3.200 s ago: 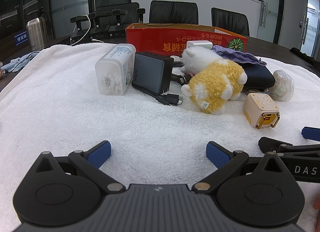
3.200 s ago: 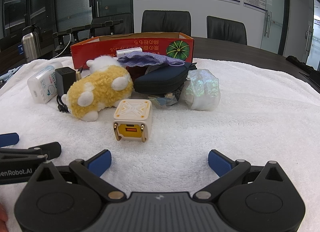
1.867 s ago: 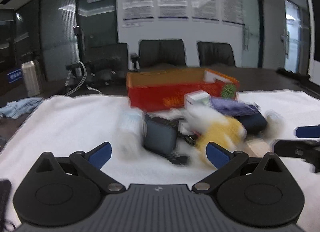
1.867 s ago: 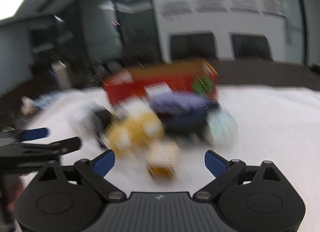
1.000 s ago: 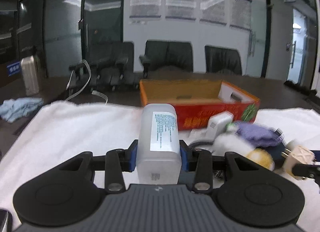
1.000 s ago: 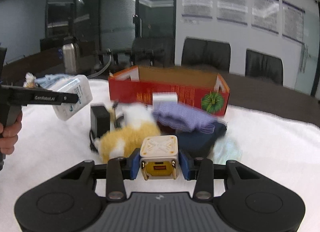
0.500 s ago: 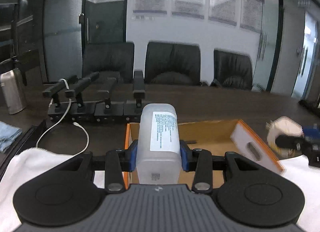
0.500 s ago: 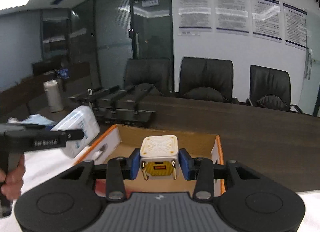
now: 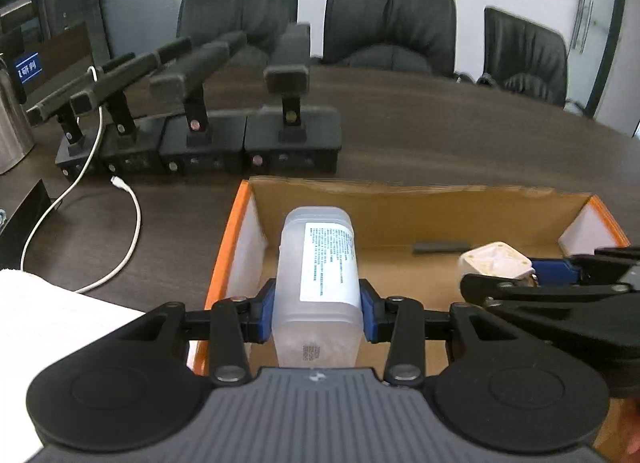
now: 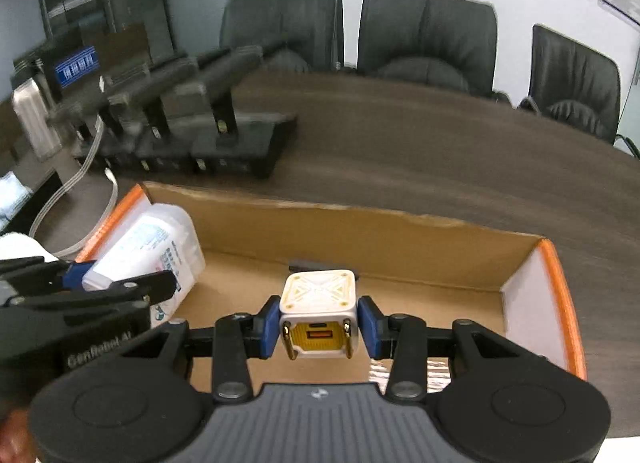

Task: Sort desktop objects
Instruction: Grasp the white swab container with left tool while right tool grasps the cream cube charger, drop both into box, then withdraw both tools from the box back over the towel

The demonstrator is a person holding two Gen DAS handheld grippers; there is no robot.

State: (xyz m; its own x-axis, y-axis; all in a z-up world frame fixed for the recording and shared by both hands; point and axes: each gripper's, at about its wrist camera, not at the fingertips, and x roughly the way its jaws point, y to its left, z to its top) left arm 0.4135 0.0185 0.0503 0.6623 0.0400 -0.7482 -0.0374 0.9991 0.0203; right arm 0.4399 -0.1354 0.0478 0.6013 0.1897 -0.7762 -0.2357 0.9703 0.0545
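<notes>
My left gripper [image 9: 318, 313] is shut on a translucent white plastic bottle [image 9: 318, 283] with a printed label, held over the left end of an open cardboard box [image 9: 400, 199] with orange edges. The right gripper [image 10: 318, 329] is shut on a small cream and yellow cube charger [image 10: 318, 313] with two metal prongs, held over the box's middle. The left wrist view shows the charger [image 9: 496, 263] in the right gripper [image 9: 508, 277] at the right. In the right wrist view the bottle [image 10: 148, 251] is at the left, in the left gripper [image 10: 116, 281]. The box [image 10: 400, 239] floor is mostly bare.
Beyond the box lies a dark wooden table [image 9: 440, 143] with a row of black charging docks [image 9: 208, 147] holding handles and a white cable [image 9: 120, 231]. Black office chairs [image 9: 388, 27] stand behind. A white towel [image 9: 48, 303] edges the near left. A steel flask [image 10: 34, 123] stands far left.
Both grippers have travelled forward from the towel with their objects and tipped downward, so the bottle and the charger are now above the box's inside. Both grips are unchanged.
</notes>
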